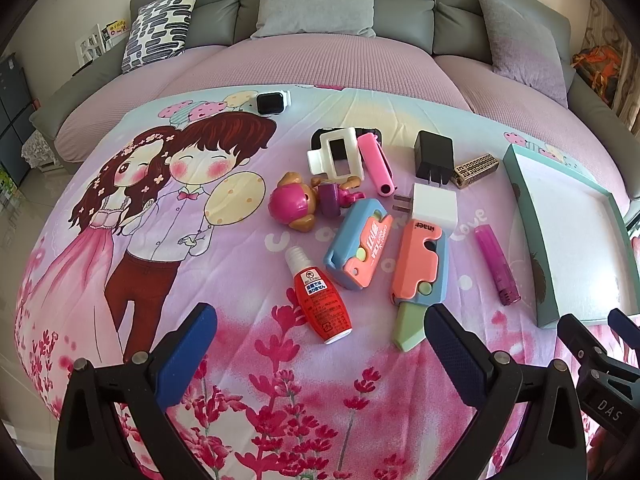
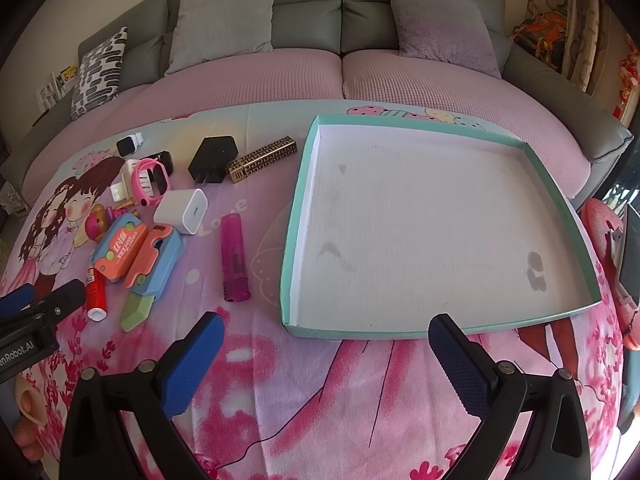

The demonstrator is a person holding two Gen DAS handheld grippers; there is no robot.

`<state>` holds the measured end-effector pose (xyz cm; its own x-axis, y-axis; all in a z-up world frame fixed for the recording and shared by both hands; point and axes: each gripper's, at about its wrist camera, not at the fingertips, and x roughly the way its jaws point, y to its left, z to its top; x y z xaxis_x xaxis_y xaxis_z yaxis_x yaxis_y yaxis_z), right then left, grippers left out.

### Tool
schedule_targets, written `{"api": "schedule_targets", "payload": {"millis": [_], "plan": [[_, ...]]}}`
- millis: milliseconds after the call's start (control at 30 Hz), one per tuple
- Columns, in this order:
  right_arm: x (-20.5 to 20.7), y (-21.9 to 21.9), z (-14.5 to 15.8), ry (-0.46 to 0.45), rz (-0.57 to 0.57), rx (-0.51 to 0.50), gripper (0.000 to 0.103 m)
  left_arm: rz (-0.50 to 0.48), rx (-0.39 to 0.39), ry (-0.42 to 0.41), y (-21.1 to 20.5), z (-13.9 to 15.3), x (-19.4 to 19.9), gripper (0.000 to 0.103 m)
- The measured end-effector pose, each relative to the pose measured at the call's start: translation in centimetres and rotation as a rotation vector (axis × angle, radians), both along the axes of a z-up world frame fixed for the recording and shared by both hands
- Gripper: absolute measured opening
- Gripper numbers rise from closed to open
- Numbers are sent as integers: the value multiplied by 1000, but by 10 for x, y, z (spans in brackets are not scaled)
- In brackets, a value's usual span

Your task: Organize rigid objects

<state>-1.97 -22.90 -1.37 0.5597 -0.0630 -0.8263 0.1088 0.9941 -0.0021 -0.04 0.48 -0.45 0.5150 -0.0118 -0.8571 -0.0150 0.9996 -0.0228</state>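
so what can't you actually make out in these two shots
- Small print on the red glue bottle with white cap: too small to read in the left wrist view.
- Black object behind the white rectangular clip: mostly hidden in the left wrist view.
- Shallow teal-rimmed white tray: cut off by the right edge in the left wrist view.
- Pink toy figure: partly hidden behind the blue-and-coral toy knife in the right wrist view.

Both grippers point(image 1: 320, 334) point(image 2: 325, 338) apparently agape, unladen

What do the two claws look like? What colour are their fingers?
Both look the same. The left claw and right claw have black plastic arms with silver bolts, ending in blue bumpy fingers. White letters are printed on their black bodies.
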Motion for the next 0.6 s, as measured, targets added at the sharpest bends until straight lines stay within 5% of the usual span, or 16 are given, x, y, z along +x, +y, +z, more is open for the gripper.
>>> {"api": "schedule_targets", "payload": {"millis": [333, 600], "plan": [[1, 5, -2, 2, 13, -11, 103, 31, -32, -34, 5, 3, 0, 103], [-2, 15, 31, -115, 20, -32, 103, 112, -26, -115, 31, 12, -4, 103]]}}
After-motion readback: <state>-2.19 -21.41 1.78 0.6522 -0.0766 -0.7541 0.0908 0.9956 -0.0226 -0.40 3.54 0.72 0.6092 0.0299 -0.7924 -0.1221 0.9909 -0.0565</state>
